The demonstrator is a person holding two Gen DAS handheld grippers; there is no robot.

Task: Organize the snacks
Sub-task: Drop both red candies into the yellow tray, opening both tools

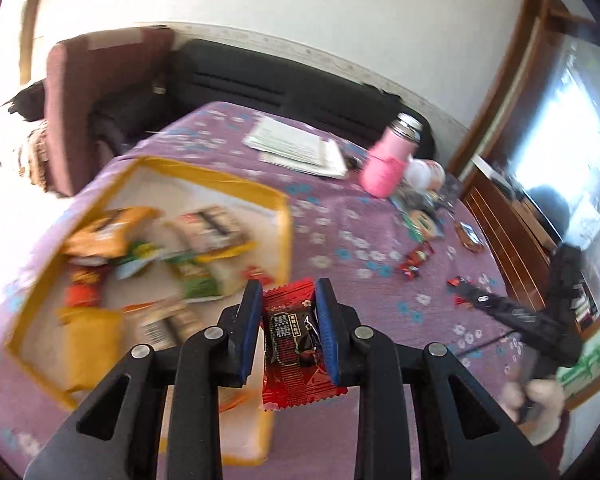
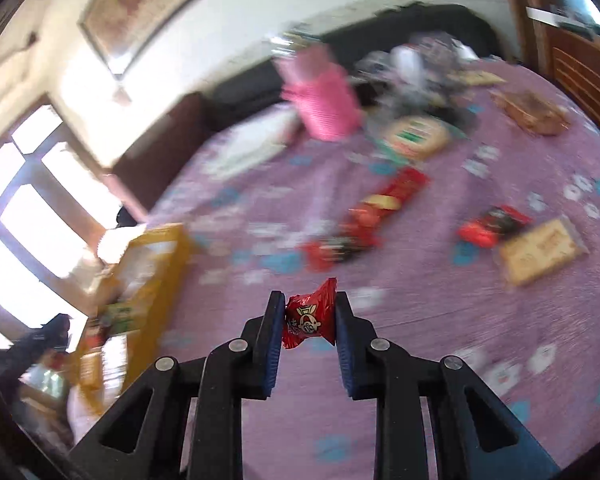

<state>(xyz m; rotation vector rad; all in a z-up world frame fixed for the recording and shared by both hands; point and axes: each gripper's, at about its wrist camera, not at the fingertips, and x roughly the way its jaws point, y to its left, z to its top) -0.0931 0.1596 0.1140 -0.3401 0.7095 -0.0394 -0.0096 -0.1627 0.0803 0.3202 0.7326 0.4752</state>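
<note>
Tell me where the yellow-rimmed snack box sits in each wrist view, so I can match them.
Left wrist view: the yellow-rimmed box fills the left half, open, with snack packets inside.
Right wrist view: the same box stands at the lower left edge, blurred and seen from its side.
Shared landmark: the pink bottle, standing at the far side of the purple tablecloth.

Left gripper (image 1: 288, 308) angled down, blue pads clamped on both sides of red packet (image 1: 294, 354), packet standing on edge between them, tail hanging below fingers. Right gripper (image 2: 309, 314) also tipped down, pads pinching small red candy (image 2: 311, 319) at fingertips. In left wrist view, right gripper's black body reaches in from right edge, person's hand (image 1: 534, 404) wrapped round its handle, fingers curled. Both views motion-blurred.
</note>
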